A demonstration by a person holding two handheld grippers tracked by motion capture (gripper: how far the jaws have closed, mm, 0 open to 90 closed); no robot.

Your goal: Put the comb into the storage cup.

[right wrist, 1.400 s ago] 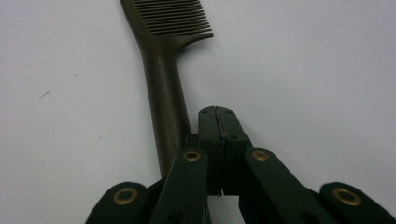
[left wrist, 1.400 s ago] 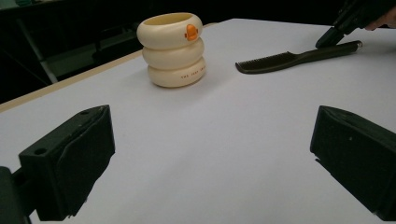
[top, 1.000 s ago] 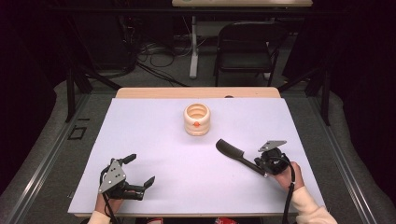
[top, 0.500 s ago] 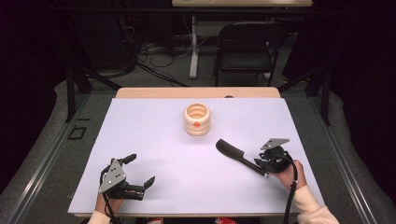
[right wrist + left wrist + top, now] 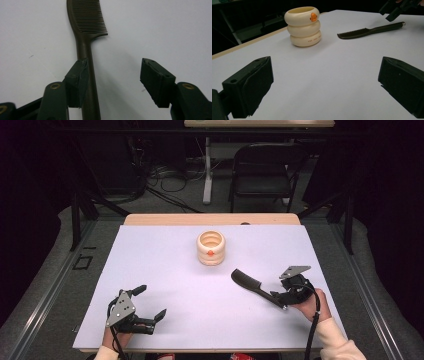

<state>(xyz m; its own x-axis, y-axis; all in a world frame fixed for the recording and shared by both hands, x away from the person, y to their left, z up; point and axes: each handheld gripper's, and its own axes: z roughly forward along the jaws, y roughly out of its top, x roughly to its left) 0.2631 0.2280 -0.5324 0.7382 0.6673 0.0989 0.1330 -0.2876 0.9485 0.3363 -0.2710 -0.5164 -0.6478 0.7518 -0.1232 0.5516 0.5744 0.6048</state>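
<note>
Cut off: comb handle end runs out of the right gripper view at the bottom
Surface: white table; dark room, folding chair behind
Comb: flat on table, right of the cream ringed cup; teeth toward cup, handle toward right gripper
Right gripper: jaws just been opening; comb between, one pad touching, released
Left gripper: spread wide, empty
</note>
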